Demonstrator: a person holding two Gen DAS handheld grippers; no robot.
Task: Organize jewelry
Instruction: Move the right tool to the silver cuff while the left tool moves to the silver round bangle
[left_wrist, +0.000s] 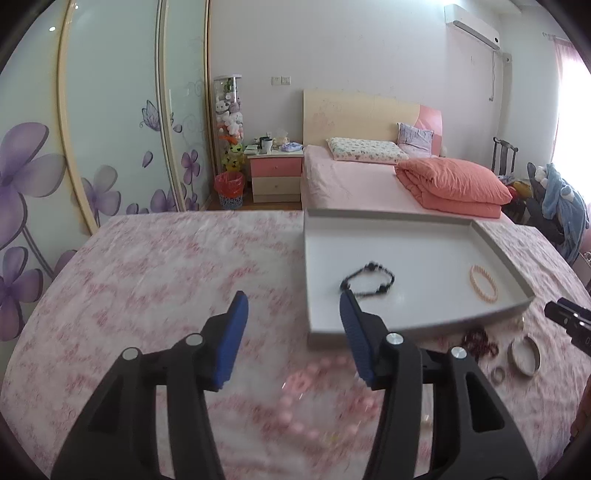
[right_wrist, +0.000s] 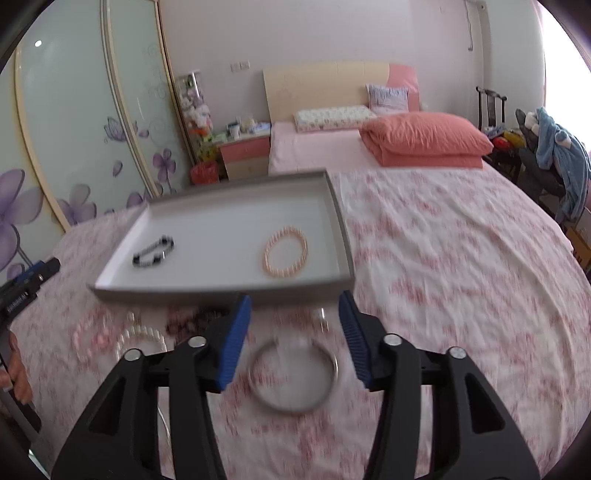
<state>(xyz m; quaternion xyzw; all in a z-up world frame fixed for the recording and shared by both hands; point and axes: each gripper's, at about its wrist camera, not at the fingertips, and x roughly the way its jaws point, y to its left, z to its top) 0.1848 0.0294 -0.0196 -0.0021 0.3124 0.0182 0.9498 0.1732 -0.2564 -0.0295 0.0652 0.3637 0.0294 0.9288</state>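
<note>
Left tongs (left_wrist: 293, 308) and right tongs (right_wrist: 295, 308), black arms, ribbed blue pads, silver round screws

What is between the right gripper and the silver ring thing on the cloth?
Nothing visible. The right gripper is open, with the silver bangle lying on the cloth between its fingers. The tray sits just beyond.

The left tongs (left_wrist: 293, 341) gape wide above the floral-clothed worktop (left_wrist: 166, 266), empty. Ahead, a grey tray (left_wrist: 369, 254) holds a black bracelet (left_wrist: 367, 283) and a pink bracelet (left_wrist: 483, 283). A silver bangle (left_wrist: 525, 355) lies just beside the tray.
</note>
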